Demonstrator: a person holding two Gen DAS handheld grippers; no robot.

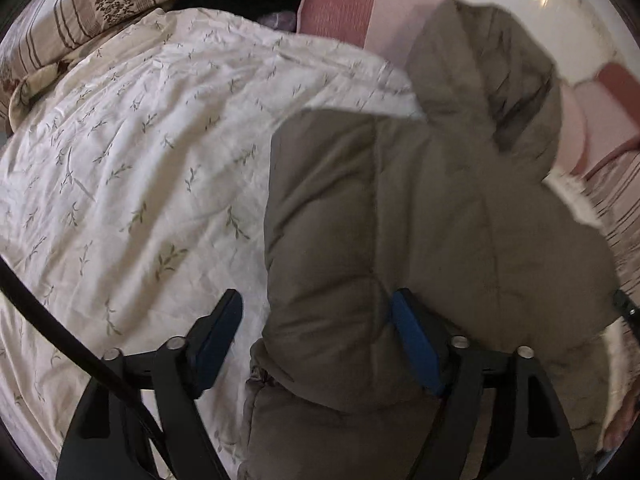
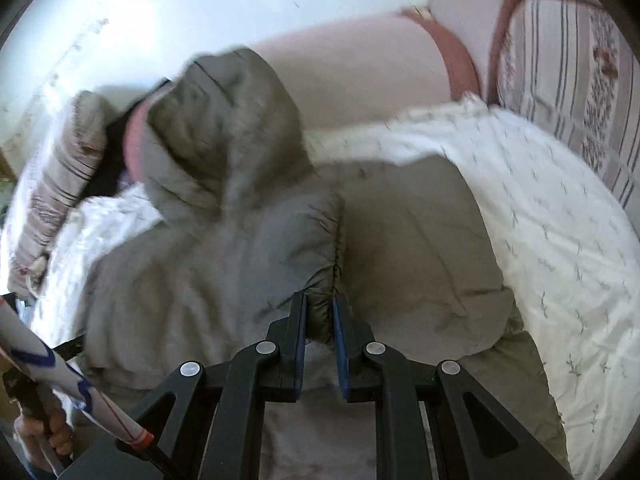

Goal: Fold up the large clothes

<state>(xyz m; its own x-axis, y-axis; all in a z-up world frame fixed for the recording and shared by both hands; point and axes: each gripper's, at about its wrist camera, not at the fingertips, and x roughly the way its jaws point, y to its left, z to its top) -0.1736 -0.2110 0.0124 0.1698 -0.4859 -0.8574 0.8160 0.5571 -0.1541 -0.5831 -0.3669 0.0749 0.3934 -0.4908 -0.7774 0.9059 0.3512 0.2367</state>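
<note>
Here's the coat (image 1: 440, 220), a puffy olive-grey thing with a hood (image 1: 492, 72), lying on the bed over a cream sheet (image 1: 140, 160) printed with small leafy sprigs. In the left wrist view the hood points away toward the pink bed frame (image 1: 340, 4), and a padded sleeve (image 1: 328, 240) runs down the coat's left side toward the camera.

Left tool (image 1: 316, 340): spread wide. One blue-padded finger sits over the bare sheet, the other presses against the sleeve's right edge, and the sleeve's cuff end bulges between them. Nothing is pinched there; the gap is wider than the cloth.

Over to the right wrist view. Right tool (image 2: 319, 320): pressed nearly together, pinching a gathered, elasticated edge of the coat (image 2: 224, 260) between its blue pads. The puckered seam rises straight up from the fingertips. Right of it, the coat spreads flat across the sheet (image 2: 560, 240).

The hood (image 2: 224, 128) looks blurred here, standing up against the pale wall. A striped pillow (image 2: 568, 80) lies at upper right; another striped pillow (image 1: 100, 4) shows at the top left of the left view. At lower left of the right view, a hand (image 2: 44, 432) grips a handle, with a white sleeve (image 2: 60, 368) trimmed in blue and red beside it.
</note>
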